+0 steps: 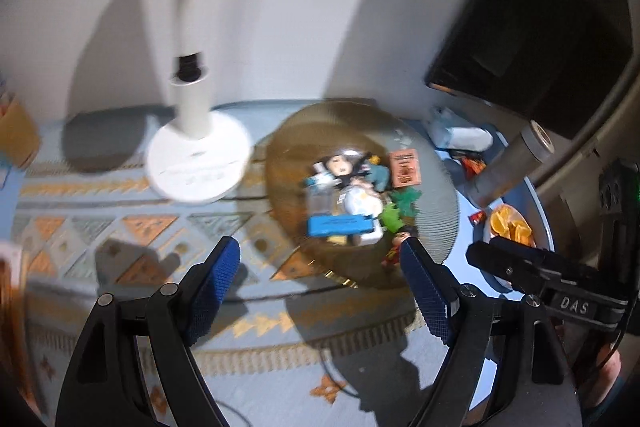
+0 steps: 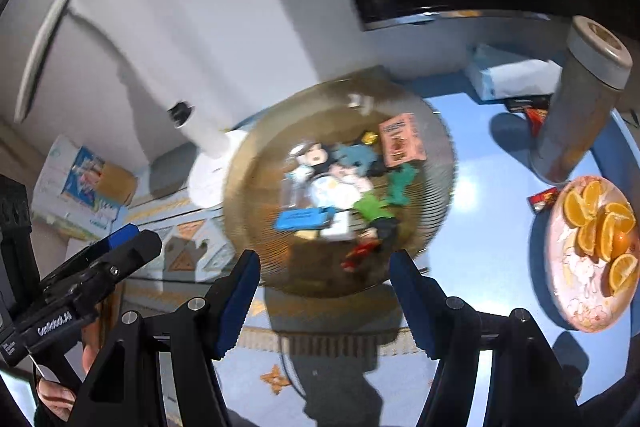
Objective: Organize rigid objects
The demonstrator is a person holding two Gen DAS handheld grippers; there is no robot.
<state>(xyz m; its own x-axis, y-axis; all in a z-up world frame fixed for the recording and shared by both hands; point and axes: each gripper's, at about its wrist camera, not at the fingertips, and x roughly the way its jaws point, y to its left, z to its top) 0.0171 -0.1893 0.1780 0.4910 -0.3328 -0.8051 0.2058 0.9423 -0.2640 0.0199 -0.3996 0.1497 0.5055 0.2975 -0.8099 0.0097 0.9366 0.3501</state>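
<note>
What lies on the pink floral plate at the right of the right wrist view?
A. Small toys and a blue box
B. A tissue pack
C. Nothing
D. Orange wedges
D: the pink floral plate carries cut orange wedges, while the toys and the blue box sit on the round amber glass dish beside it.

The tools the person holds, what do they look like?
Each tool, the left tool and the right tool, is black, with two angled fingers that have bumpy blue pads and silver round pins at the joints. White letters mark their bodies: the right one's read "DAS".
</note>
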